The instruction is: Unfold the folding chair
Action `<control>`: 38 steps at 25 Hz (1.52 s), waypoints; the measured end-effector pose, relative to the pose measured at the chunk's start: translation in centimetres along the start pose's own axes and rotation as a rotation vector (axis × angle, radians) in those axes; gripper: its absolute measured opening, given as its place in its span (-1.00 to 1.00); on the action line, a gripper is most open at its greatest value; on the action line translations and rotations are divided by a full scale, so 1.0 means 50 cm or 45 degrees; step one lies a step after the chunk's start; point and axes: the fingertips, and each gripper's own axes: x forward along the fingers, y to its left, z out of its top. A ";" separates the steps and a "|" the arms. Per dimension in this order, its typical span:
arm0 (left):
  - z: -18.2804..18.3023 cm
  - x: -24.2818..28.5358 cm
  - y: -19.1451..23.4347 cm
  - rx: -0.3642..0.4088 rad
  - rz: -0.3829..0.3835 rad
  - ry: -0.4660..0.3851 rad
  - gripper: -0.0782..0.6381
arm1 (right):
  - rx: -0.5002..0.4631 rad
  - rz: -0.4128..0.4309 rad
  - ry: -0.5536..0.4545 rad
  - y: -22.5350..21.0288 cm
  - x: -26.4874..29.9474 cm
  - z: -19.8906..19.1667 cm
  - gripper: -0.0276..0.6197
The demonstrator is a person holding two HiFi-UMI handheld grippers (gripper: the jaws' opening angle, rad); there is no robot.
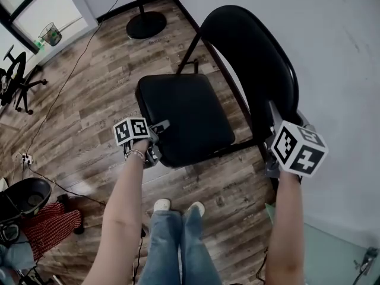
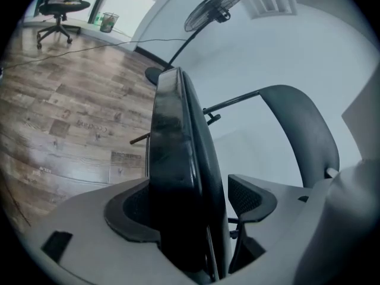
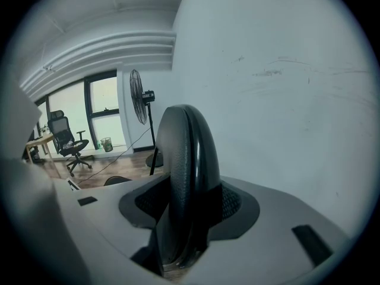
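A black folding chair stands by the white wall, its padded seat [image 1: 184, 114] lying nearly flat and its curved backrest [image 1: 255, 64] upright behind it. My left gripper [image 1: 157, 141] is at the seat's near left edge. In the left gripper view the seat edge [image 2: 175, 159] runs between the jaws of the left gripper [image 2: 190, 203]: the left pad lies against the cushion, and a thin gap shows at the right pad [image 2: 252, 198]. My right gripper [image 1: 270, 141] is at the backrest's near side. In the right gripper view both pads of the right gripper [image 3: 190, 203] press on the backrest [image 3: 187, 159].
The white wall [image 1: 344, 70] runs close along the chair's right side. A standing fan's round base [image 1: 146, 24] sits beyond the chair. An office chair [image 1: 15, 79] and a wire wastebasket [image 1: 51, 34] are far left. The person's shoes [image 1: 178, 206] stand just before the seat; a black bin [image 1: 24, 198] and red checked cloth [image 1: 50, 224] lie lower left.
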 end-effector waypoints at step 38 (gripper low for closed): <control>-0.063 0.075 0.267 -0.201 -0.189 0.012 0.20 | 0.271 -0.080 0.126 -0.108 0.159 -0.169 -0.10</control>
